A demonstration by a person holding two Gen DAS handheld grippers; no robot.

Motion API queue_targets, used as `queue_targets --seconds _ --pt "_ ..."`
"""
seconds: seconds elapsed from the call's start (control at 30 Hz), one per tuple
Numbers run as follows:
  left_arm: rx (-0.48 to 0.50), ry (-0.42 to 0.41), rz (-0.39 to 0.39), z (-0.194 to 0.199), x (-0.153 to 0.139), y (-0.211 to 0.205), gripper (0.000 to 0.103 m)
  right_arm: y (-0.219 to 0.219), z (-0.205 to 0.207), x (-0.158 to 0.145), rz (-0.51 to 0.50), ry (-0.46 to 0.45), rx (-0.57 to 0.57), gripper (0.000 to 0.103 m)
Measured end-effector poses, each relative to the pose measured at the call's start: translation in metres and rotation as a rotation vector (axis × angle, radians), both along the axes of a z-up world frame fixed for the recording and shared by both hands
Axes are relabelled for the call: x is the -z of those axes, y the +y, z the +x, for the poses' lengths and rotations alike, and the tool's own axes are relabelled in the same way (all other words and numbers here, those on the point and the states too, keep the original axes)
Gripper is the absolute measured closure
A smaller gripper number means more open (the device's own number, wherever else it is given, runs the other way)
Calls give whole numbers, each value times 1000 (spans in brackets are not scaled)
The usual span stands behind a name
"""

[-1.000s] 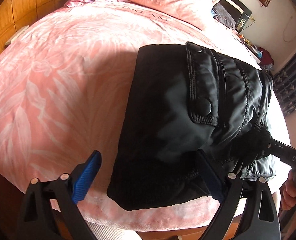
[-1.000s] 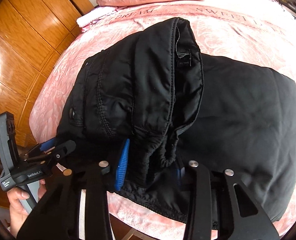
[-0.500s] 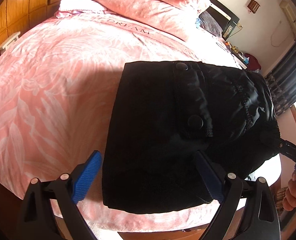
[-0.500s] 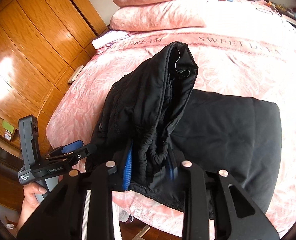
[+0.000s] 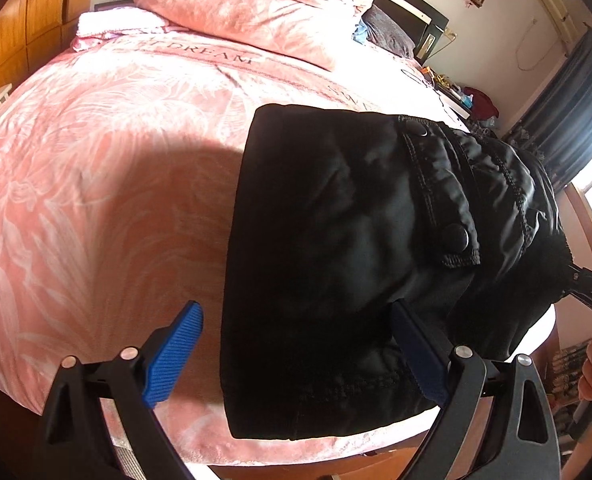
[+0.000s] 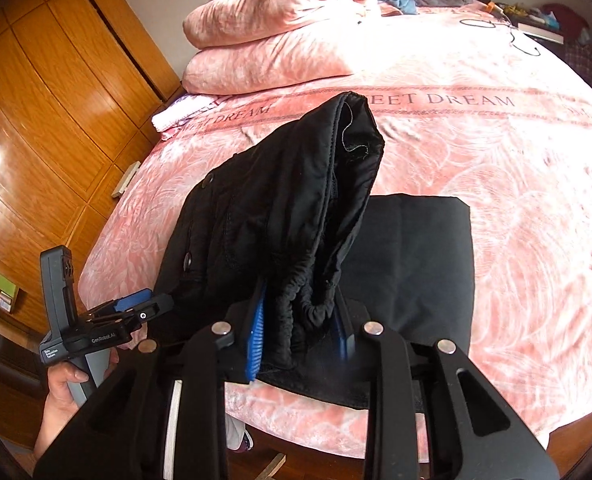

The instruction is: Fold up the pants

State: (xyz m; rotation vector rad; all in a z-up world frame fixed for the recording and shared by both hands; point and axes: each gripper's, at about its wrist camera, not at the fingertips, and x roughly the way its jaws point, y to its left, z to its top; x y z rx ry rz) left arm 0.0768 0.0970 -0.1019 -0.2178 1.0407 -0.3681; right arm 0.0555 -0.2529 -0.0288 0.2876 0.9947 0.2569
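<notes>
Black padded pants lie partly folded on the pink bedspread near the bed's front edge. My right gripper is shut on the gathered elastic waistband and holds it lifted above the flat lower layer. My left gripper is open, its blue pads wide apart at the near edge of the pants, not gripping. It also shows in the right wrist view at the pants' left edge. The right gripper shows in the left wrist view.
Pink pillows are stacked at the head of the bed. A wooden wardrobe stands to the left. A nightstand with clutter and dark curtains are on the far side. The bed's front edge is just below the grippers.
My right gripper has lifted the waistband higher and drawn back, with its jaws closed tighter on it. My left gripper stayed open and drew back slightly from the pants' edge.
</notes>
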Motion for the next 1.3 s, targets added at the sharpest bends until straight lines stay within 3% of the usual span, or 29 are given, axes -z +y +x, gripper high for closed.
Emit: queue_targets --seconds 0.27,0.37,0.47,0.53,0.57,0.73,0.9,1.0,1.07,1.13,1.17,1.2,1.3 --pt "45 15 38 1 5 -23 8 -40 -2 57 -79 129 103 74" --pt "40 24 30 1 6 -23 8 -44 -3 75 -83 161 112 66" --pt "35 20 36 0 2 -21 8 -43 -2 70 -99 145 103 53" --pt "31 11 39 -2 -1 -17 8 -46 -2 56 -104 96 97 36" --pt "29 8 38 -1 -3 -17 8 -48 0 49 -107 74 100 33" --pt "20 14 33 6 -5 -13 8 -60 32 29 -73 33 101 31" --pt "33 31 43 10 1 -19 8 -75 78 50 3 107 105 33" --pt "40 39 65 12 7 -25 8 -80 92 63 45 144 106 40" --pt "48 43 69 14 10 -28 8 -78 97 69 80 160 93 55" --pt "54 46 73 16 12 -32 8 -75 99 71 112 172 73 77" --pt "57 48 77 17 13 -34 8 -73 99 70 92 169 71 81" --pt "59 50 78 18 14 -35 8 -71 98 67 65 160 67 91" --pt "62 54 71 21 15 -40 8 -72 94 58 61 131 67 98"
